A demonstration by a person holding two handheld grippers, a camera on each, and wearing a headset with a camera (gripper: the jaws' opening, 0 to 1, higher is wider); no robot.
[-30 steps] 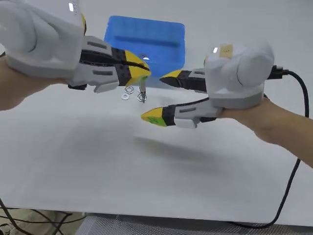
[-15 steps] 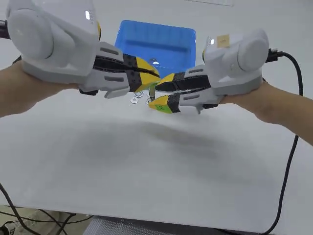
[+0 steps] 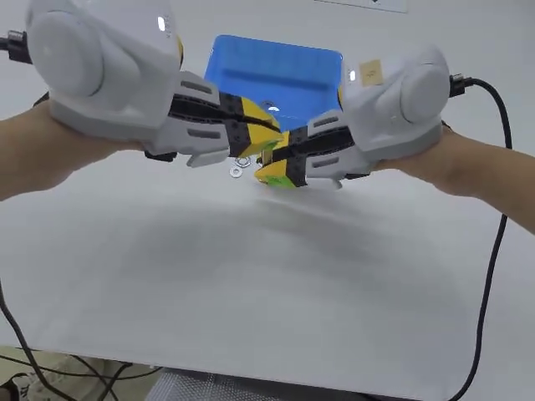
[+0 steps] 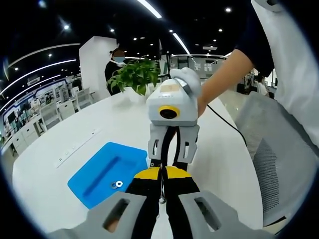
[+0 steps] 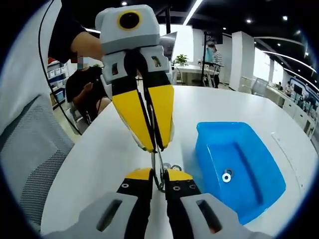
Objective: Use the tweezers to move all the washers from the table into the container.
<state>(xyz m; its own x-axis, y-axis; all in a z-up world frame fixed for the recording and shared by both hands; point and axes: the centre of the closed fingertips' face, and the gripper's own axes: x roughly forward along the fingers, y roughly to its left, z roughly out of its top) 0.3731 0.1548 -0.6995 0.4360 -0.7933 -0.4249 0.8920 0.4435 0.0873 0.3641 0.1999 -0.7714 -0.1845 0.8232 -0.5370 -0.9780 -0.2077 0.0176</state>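
Two grippers are being held nose to nose just above the white table [image 3: 251, 276], with the left gripper [image 3: 266, 134] reaching in from 9 o'clock and the right gripper [image 3: 274, 163] from 3 o'clock in the head view. Both are being held closed on the tweezers [image 5: 156, 162]. In the right gripper view, the thin metal tool is being pinched between that gripper's own yellow tips at 6 o'clock. The left gripper's yellow jaws, hanging in from 12 o'clock, are being pressed together on its other end. Whether anything is being held in the tweezers' own points cannot be told. A few loose washers [image 3: 236, 172] are being left on the table at about 7 o'clock of the meeting tips, just beside them and apart from the jaws. The blue container [image 3: 288, 67] is being seen at 12 o'clock of the grippers in the head view, near the loose washers. At least one washer in the container [image 5: 227, 176] is being shown lying flat on its floor in the right gripper view, at 3 o'clock of the jaws. In the left gripper view, the container is being shown at 9 o'clock of that gripper's closed yellow tips.
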